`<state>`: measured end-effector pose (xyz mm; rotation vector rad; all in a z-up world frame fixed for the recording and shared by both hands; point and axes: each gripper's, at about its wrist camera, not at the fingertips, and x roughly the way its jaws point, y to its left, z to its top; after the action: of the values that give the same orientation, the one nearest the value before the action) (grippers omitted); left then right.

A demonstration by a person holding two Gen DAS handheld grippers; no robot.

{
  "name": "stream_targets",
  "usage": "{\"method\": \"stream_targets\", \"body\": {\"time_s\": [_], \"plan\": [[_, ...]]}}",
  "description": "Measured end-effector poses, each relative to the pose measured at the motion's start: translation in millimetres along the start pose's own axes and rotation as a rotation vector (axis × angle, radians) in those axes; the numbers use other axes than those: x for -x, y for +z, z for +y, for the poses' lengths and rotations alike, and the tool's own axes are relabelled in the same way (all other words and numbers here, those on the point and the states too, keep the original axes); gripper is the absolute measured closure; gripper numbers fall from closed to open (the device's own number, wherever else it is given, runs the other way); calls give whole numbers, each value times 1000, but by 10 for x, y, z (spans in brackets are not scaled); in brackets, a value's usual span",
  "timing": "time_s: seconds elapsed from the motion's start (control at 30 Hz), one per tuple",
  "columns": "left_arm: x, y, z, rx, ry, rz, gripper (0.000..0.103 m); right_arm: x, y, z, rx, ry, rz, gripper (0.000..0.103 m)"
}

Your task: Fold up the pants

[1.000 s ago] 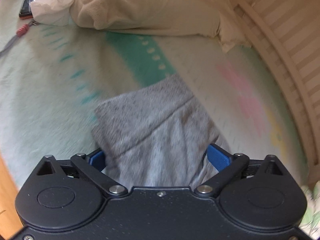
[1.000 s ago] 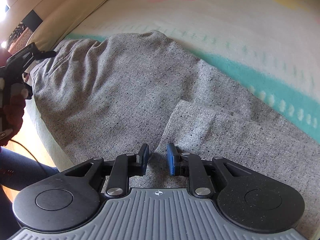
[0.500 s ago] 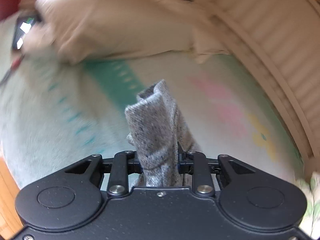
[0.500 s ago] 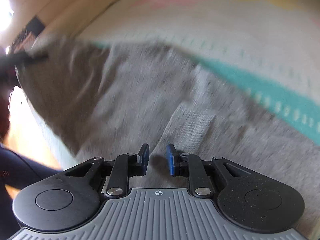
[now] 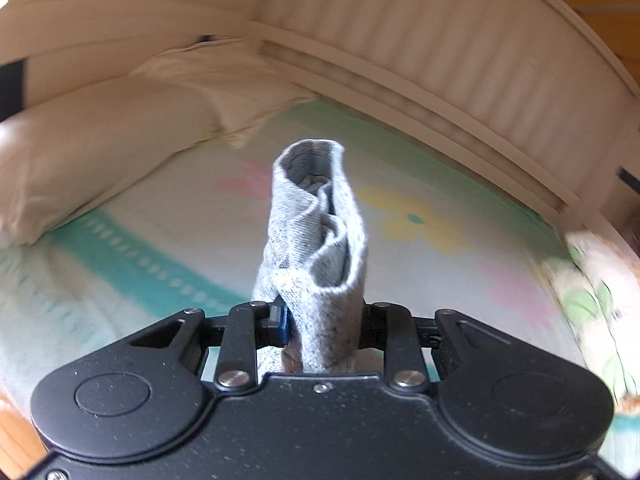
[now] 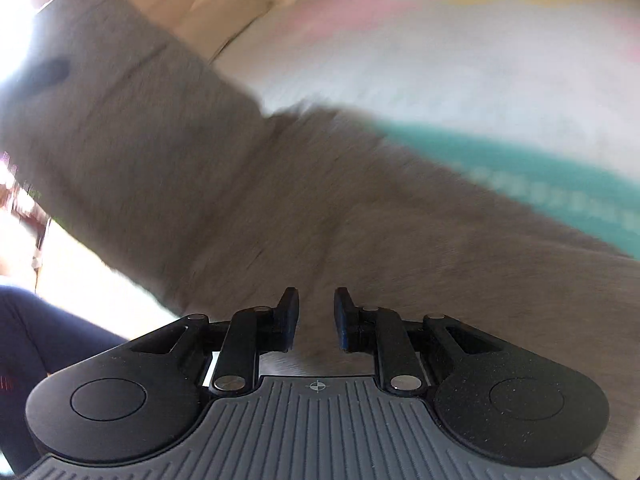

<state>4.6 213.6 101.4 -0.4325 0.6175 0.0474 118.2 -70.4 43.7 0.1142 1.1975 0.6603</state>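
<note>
The left gripper (image 5: 322,320) is clamping a bunched end of the grey pants (image 5: 318,240), standing up at frame centre above the bed (image 5: 440,280). The right gripper (image 6: 316,316) is showing narrow jaws over blurred cloth; whether they are pinching it is unclear. The fold-over seems underway; next, the held end probably needs carrying across and laying flat.

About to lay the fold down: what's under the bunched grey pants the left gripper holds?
Below the grey pants clamped in the left gripper lies the floral bedsheet. The patch directly beneath is hidden by cloth and gripper.
</note>
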Motion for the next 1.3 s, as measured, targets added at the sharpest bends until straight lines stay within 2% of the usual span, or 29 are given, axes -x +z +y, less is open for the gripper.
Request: {"method": "stream_targets", "body": {"time_s": [0.13,0.23,0.33,0.47,0.63,0.7,0.8,0.87,0.97,1.13,1.23,1.3], "plan": [[-35,-153,-636,-110,-84,32,70,229,-43,-310,-107,-43,-57,84],[-230,-363,-1086,-180,-142,102,69,285,-130,-528,-170,-102,-51,84],[-583,-638,-1431,-229,-171,209,66,327,-275,-752,-225,-162,-24,84],[-964,-962,-1597,-193,-222,383,61,379,-362,-891,-258,-177,-24,84],[-914,-1030,-1675,-229,-273,388,55,366,-394,-964,-286,-166,-25,84],[-863,-1005,-1703,-216,-318,394,53,390,-395,-1037,-289,-165,-22,84],[-678,-880,-1742,-172,-426,385,47,418,-428,-1048,-292,-163,-24,84],[-632,-752,-1754,-181,-453,367,44,432,-463,-1100,-317,-154,-27,84],[-638,-593,-1707,-213,-429,345,41,513,-540,-1204,-362,-151,-39,84],[-958,-537,-1374,-303,-244,370,41,752,-689,-1382,-470,-130,-108,84],[-1133,-685,-1131,-377,-133,404,41,865,-765,-1471,-525,-65,-167,79],[-1234,-817,-991,-383,-86,446,41,896,-790,-1501,-540,11,-185,73]]}}
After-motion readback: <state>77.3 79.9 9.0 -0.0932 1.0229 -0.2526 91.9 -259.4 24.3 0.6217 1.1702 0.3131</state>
